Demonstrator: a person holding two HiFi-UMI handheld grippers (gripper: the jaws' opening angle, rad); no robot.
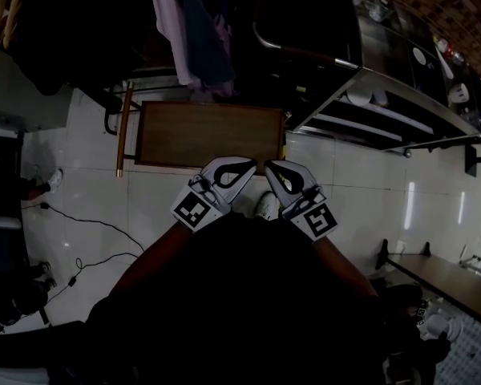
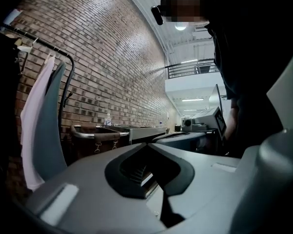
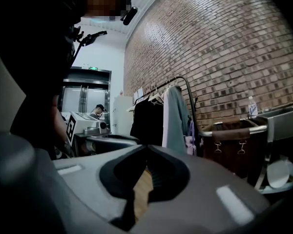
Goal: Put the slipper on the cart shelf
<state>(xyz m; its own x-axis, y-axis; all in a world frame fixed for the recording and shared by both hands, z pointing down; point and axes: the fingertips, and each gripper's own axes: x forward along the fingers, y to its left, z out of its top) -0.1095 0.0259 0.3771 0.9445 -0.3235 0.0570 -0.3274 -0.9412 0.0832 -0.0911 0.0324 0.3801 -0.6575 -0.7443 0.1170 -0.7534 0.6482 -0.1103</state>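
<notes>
Both grippers are held side by side in front of me, level, over the near edge of a low wooden table [image 1: 208, 133]. My left gripper [image 1: 251, 165] [image 2: 147, 145] is shut with its tips touching and nothing between them. My right gripper [image 1: 269, 168] [image 3: 146, 146] is also shut and empty. The metal cart [image 1: 401, 119] [image 3: 281, 113] with open shelves stands to the right. Pale rounded things [image 1: 361, 98] [image 3: 278, 173] lie on its shelves; it is too dark to tell whether they are slippers. No slipper is in either gripper.
A clothes rack with hanging garments [image 1: 184, 22] [image 3: 173, 116] stands beyond the table against a brick wall. A brown hamper with a metal rim [image 3: 229, 130] [image 2: 93, 138] sits between rack and cart. A cable [image 1: 88, 223] runs over the tiled floor at left. A white shoe [image 1: 266, 205] shows between the grippers.
</notes>
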